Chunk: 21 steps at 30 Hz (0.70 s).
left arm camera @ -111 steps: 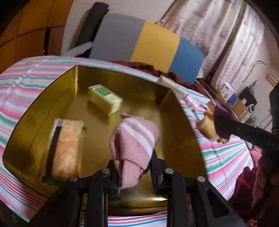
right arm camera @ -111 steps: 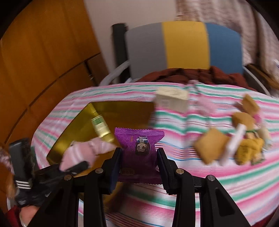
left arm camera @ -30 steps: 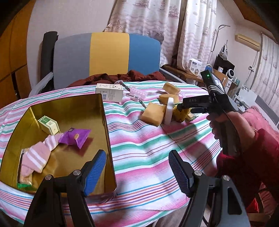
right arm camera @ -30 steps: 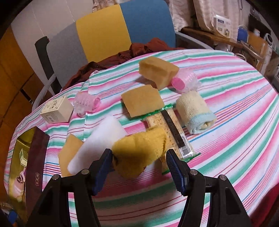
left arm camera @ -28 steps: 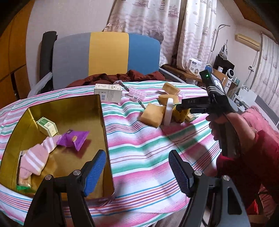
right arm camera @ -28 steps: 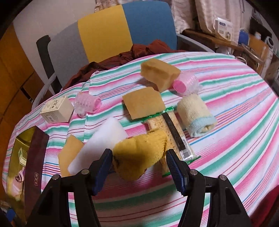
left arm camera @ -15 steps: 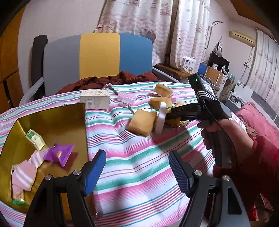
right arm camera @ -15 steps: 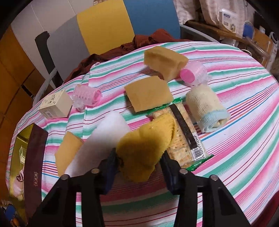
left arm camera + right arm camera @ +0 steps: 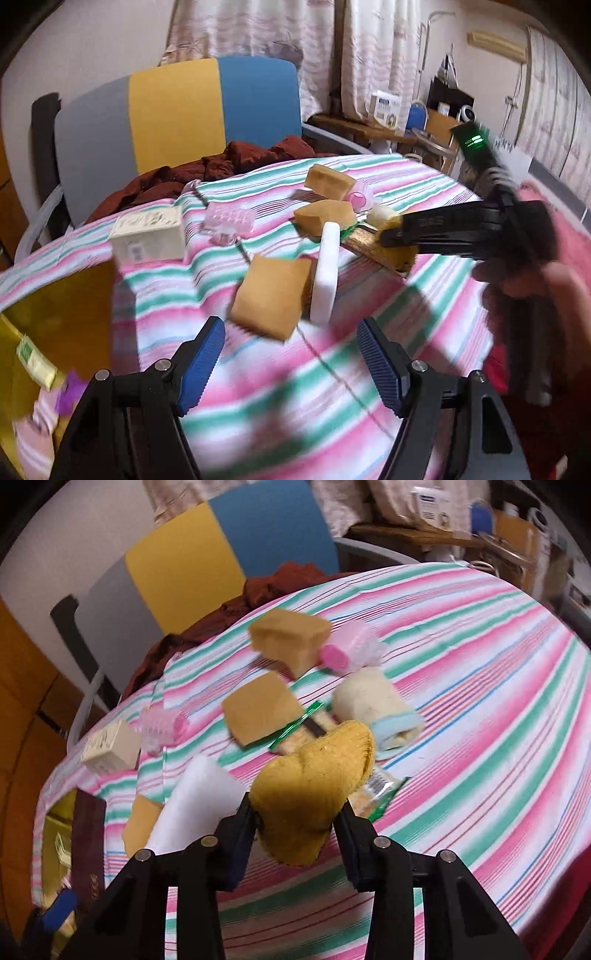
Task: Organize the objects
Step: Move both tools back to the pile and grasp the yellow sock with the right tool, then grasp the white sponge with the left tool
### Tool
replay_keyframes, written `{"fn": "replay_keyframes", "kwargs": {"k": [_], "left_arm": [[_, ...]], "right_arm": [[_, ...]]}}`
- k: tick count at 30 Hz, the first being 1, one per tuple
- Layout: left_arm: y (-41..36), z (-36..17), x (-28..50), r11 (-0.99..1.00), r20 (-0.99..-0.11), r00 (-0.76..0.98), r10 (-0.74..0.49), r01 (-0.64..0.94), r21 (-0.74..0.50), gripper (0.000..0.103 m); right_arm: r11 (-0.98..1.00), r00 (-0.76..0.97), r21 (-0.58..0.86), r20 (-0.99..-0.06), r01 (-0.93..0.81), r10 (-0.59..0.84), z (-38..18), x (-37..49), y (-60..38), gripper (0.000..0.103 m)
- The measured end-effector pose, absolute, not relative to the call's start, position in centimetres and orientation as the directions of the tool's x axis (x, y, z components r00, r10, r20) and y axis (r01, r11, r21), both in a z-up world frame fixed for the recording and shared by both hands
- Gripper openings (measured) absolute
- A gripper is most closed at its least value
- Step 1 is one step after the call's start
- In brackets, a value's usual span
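No label can be read: the cream carton [image 9: 149,234] carries only blurred print, and the dark lid [image 9: 88,845] beside the gold tin [image 9: 55,314] shows gold characters too small to make out.

The right gripper [image 9: 297,821] pinches the mustard-yellow sock [image 9: 314,779], its jaws closed onto the fabric; a second ago they stood apart on either side of it, and they have just been closing. The sock now hangs clear of the striped tablecloth [image 9: 480,709], above the green-edged cracker packet [image 9: 376,790] it earlier lay on, near the white foam block [image 9: 192,805] and the rolled cream sock [image 9: 373,701].

The left gripper [image 9: 291,360] is spread wide and holds nothing. Since a second ago it has swung away from the tin, which now sits at the left edge, toward the tan sponge [image 9: 271,297] just ahead.
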<state>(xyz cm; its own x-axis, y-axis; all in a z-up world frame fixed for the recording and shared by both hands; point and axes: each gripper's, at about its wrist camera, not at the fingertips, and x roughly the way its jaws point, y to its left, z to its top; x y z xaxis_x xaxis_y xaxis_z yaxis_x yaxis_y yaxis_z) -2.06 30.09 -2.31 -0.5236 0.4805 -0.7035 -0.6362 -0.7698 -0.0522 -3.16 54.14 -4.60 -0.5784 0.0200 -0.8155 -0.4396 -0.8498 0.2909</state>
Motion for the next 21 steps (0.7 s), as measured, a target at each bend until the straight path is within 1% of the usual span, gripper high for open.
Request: {"fn": "replay_keyframes", "kwargs": {"k": [4,7,12,18,21], "left_arm": [[33.4,-3.3,-4.0,-0.748,-0.723,-0.493,0.483,-0.661,-0.049,0.075],[35.5,-4.1,-5.1,-0.739,-0.740,-0.478,0.474,-0.673,-0.038,0.075],[37.7,-5.3,-5.2,-0.680,-0.753,-0.398,0.524,-0.728,-0.088,0.074],[37.9,-5.3,-2.4,-0.581,-0.724,-0.303,0.620,-0.797,-0.164,0.074],[37.4,-5.2,-2.2,-0.590,-0.707,-0.306,0.637,-0.784,-0.192,0.074]], "right_arm": [[-0.824,-0.585,0.314,-0.811,-0.471,0.026,-4.4,-3.0,55.4,0.042],[-0.814,-0.582,0.303,-0.812,-0.496,0.052,-4.3,-2.9,56.0,0.042],[-0.777,-0.595,0.334,-0.802,-0.534,0.064,-4.2,-2.4,57.6,0.041],[-0.738,-0.607,0.369,-0.792,-0.565,0.069,-3.9,-1.6,59.0,0.041],[-0.732,-0.614,0.380,-0.787,-0.565,0.064,-3.8,-1.4,59.0,0.041]]}}
